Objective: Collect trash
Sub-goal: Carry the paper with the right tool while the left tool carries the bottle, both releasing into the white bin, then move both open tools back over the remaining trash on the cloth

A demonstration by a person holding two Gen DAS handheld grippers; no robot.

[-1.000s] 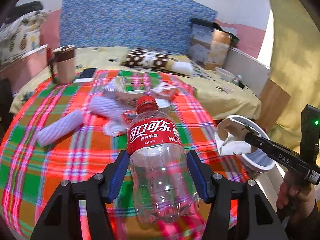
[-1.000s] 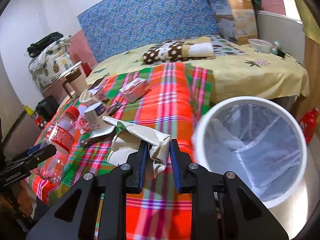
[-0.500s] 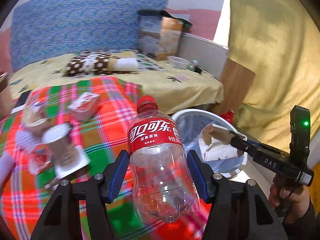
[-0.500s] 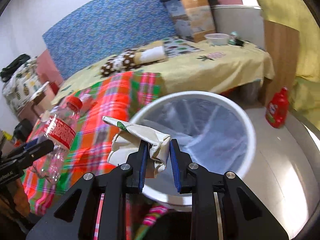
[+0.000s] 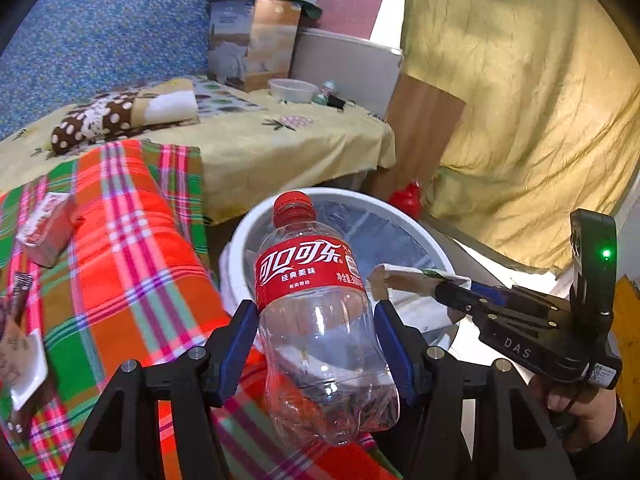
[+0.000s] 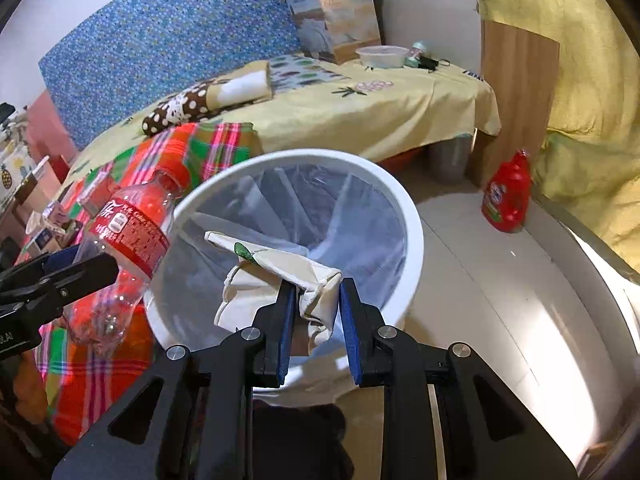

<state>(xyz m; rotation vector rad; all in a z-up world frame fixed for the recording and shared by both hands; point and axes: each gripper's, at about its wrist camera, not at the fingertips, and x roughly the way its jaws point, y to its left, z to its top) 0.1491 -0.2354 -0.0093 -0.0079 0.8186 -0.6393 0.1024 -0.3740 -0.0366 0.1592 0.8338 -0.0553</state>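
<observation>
My left gripper (image 5: 316,332) is shut on an empty clear cola bottle (image 5: 320,320) with a red label and cap, held upright at the near rim of the white trash bin (image 5: 248,232). The bottle also shows in the right wrist view (image 6: 120,248). My right gripper (image 6: 318,312) holds a crumpled white paper carton (image 6: 280,276) over the bin's (image 6: 412,220) near side. Its jaws stand wider than before, and the carton sits between them. The bin has a clear bag liner.
A plaid-covered table (image 5: 120,248) lies left of the bin with a small carton (image 5: 48,228) and other litter. A yellow-covered bed (image 6: 360,112) stands behind. A red bottle (image 6: 506,196) sits on the floor beside a wooden board (image 6: 516,92).
Both grippers have swung right from the table to the bin. The right jaws have spread apart around the carton. The bottle now sits at the bin's rim.
</observation>
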